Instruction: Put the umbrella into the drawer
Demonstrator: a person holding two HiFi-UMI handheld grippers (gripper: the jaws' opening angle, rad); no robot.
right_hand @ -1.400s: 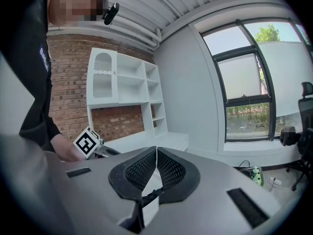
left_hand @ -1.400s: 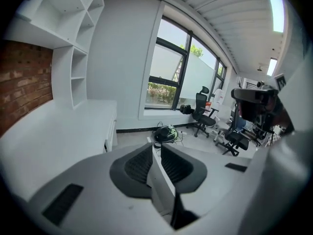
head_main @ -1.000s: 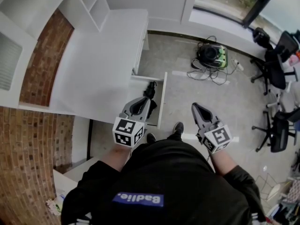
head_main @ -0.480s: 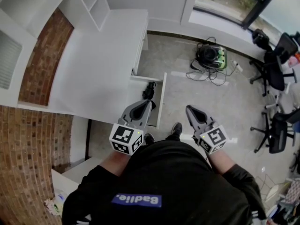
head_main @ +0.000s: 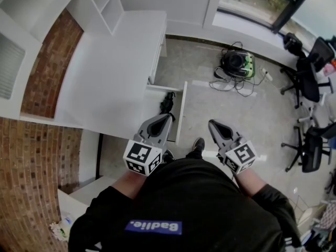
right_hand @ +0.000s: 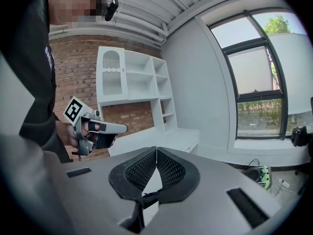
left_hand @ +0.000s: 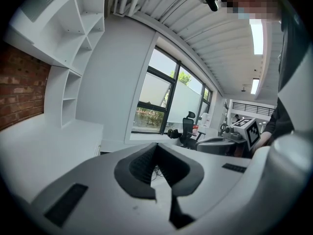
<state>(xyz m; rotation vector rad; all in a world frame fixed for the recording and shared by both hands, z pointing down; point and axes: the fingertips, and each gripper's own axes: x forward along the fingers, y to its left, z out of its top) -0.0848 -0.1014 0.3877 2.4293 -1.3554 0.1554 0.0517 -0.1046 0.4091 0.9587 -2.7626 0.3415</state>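
Note:
The black folded umbrella (head_main: pixel 168 102) lies inside the open white drawer (head_main: pixel 181 112) that sticks out from the white desk (head_main: pixel 115 72). My left gripper (head_main: pixel 168 118) is shut and empty, its tips just short of the umbrella's near end and above the drawer. In the left gripper view the left gripper (left_hand: pixel 156 145) has its pads together with nothing between them. My right gripper (head_main: pixel 212 124) hangs over the floor to the right of the drawer. It is also shut and empty, and in the right gripper view the right gripper (right_hand: pixel 156 149) has its pads meeting.
A green and black device with tangled cables (head_main: pixel 236 62) lies on the floor beyond the drawer. Office chairs (head_main: pixel 307 83) stand at the right. White shelves (head_main: pixel 100 4) and a brick wall (head_main: pixel 50 72) border the desk. The person's shoes (head_main: pixel 198 143) are just in front of the drawer.
The left gripper has drawn back from the drawer toward the person, uncovering the umbrella. The right gripper has shifted slightly left.

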